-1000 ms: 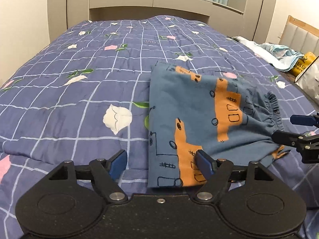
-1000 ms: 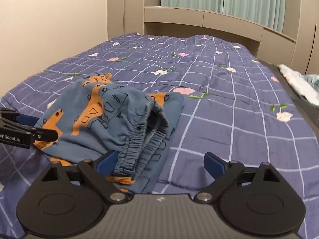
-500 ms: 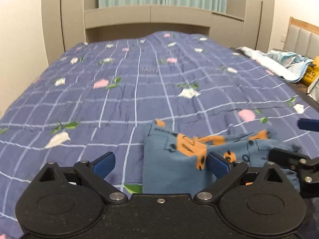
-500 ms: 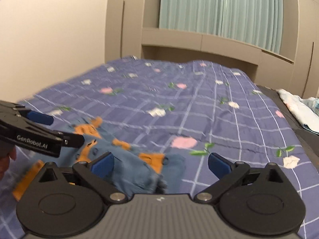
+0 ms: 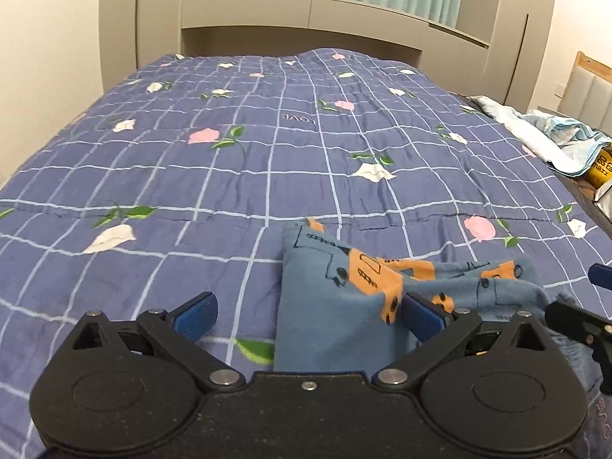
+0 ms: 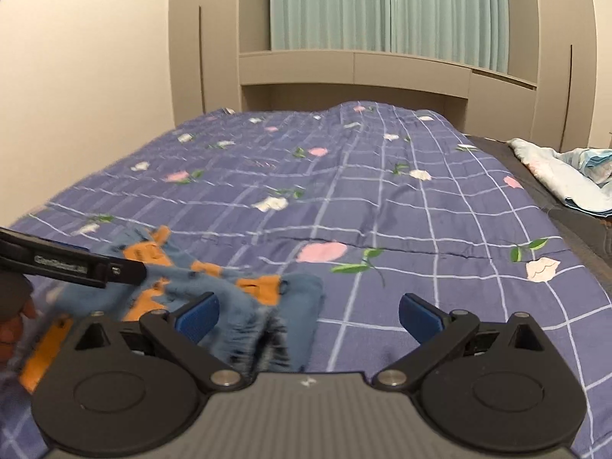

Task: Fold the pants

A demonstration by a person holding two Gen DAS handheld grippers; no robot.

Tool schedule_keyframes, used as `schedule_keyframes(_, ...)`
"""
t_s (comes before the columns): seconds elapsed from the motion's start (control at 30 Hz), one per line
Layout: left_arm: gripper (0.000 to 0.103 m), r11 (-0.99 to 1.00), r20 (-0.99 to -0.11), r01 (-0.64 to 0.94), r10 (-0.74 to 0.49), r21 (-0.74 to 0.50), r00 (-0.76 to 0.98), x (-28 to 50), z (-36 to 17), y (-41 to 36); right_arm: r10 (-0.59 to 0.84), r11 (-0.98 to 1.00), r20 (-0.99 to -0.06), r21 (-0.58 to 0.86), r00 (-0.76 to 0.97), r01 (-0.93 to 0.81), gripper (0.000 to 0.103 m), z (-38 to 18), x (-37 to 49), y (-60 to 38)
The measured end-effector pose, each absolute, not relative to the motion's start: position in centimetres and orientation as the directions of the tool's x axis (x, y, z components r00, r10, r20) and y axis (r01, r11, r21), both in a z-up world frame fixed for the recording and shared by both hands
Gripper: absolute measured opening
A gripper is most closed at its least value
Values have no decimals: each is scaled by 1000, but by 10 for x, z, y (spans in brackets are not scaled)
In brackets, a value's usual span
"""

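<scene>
The folded blue pants (image 5: 344,306) with orange print lie on the purple quilt (image 5: 267,160), low in both views. In the left wrist view my left gripper (image 5: 310,315) is open and empty, with the pants lying between and behind its right finger. In the right wrist view the pants (image 6: 237,290) are blurred and sit by the left finger of my right gripper (image 6: 310,315), which is open and empty. The other gripper shows at the left edge of the right wrist view (image 6: 76,264) and at the right edge of the left wrist view (image 5: 581,325).
A grey built-in headboard unit (image 5: 325,15) and green curtains (image 6: 390,7) stand behind the bed. A crumpled light-blue cloth (image 5: 543,134) and a yellow packet (image 5: 600,168) lie off the bed's right side. A wall (image 6: 76,76) runs along the left.
Both grippers have drawn back and tilted up from the pants. The pants now sit lower and smaller in both views. Both stay open.
</scene>
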State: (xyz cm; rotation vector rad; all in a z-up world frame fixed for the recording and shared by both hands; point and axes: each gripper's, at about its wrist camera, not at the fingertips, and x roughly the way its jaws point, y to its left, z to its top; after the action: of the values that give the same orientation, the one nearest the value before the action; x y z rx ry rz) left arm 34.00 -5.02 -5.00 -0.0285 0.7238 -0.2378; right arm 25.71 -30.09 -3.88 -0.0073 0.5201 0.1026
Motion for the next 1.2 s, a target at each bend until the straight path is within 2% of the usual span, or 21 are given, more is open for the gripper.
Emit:
schedule_keyframes(0.17,102,981,-681,181,-183,-76,709,322,-64,-44,59,995,-537,-32,841,-90,103,-49,252,-296)
schedule_keyframes(0.27,102,979,-681,156,-204,-132,703,304,-67,-29,63,998,-553,21,831,-62,103,-54,247,-309)
schedule_keyframes(0.43,102,976,-681,147,-216,-158,700,275,-72,-20,88,996,-552,73,829,-57,103,-47,226,-310)
schedule_keyframes(0.57,102,981,-677,148,-192,-122,710,257,-76,-27,69,998,-607,34,792,-61,103,-57,222,-298)
schedule_keyframes(0.67,102,981,-679,148,-194,-126,708,247,-77,-31,57,998,-610,58,790,-28,103,-51,213,-298)
schedule_keyframes(0.87,102,982,-627,143,-188,-122,756,230,-87,-32,38,997,-624,71,780,8,103,-56,204,-298)
schedule_keyframes(0.97,102,984,-628,134,-176,-114,758,225,-85,-34,38,995,-633,97,773,31,103,-53,203,-301)
schedule_keyframes(1.2,103,983,-616,134,-181,-122,767,224,-89,-32,-11,996,-646,57,764,62,103,-49,201,-295)
